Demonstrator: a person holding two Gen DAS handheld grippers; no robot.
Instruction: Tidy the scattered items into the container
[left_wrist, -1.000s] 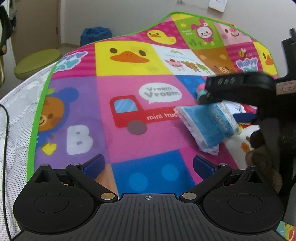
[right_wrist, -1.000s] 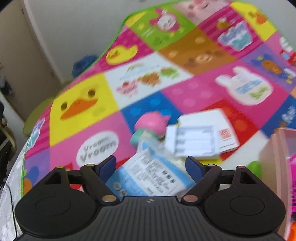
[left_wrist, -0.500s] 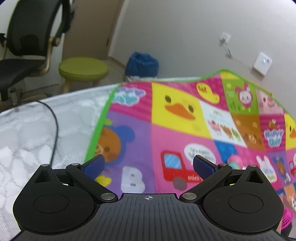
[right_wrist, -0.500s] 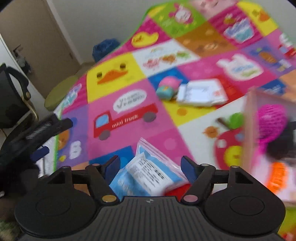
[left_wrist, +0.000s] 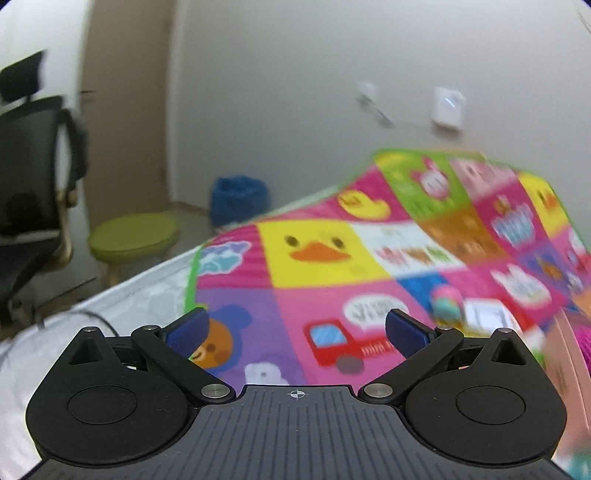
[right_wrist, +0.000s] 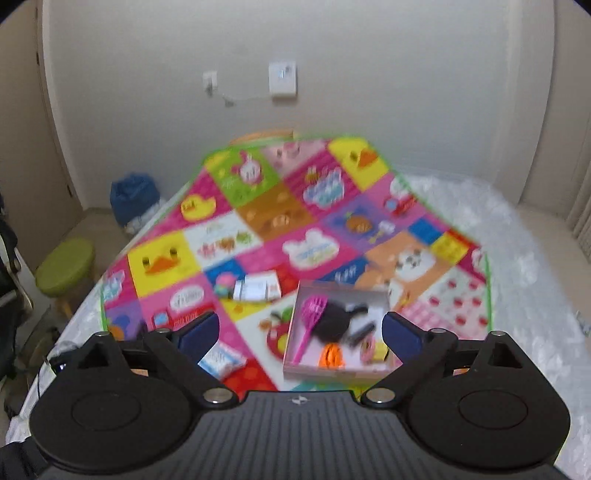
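The right gripper (right_wrist: 300, 328) hangs high over a colourful play mat (right_wrist: 317, 225) on a bed (right_wrist: 524, 258), its jaws opening wide with nothing between them. Beyond and below the jaws, seen in the gap between them, sits one pink box (right_wrist: 334, 371), the container. It holds a pink brush (right_wrist: 310, 317), a black item (right_wrist: 332, 321), an orange item (right_wrist: 330, 354) and some smaller pieces too blurred to name. Left of the box, just beyond the left jaw, one blue-and-white packet (right_wrist: 221, 360) lies on the mat. Farther off lie two more scattered things, touching or nearly so: a pink-and-teal toy (right_wrist: 224, 284) and a white booklet (right_wrist: 258, 288).

The left gripper (left_wrist: 295, 330) has its jaws wide and empty over the mat's truck square (left_wrist: 332, 341). Past its right jaw the same toy (left_wrist: 445, 302) and booklet (left_wrist: 487, 314) show, blurred. Beyond the bed stand one green stool (left_wrist: 135, 236), a black office chair (left_wrist: 33, 166) and a blue bag (left_wrist: 238, 199).
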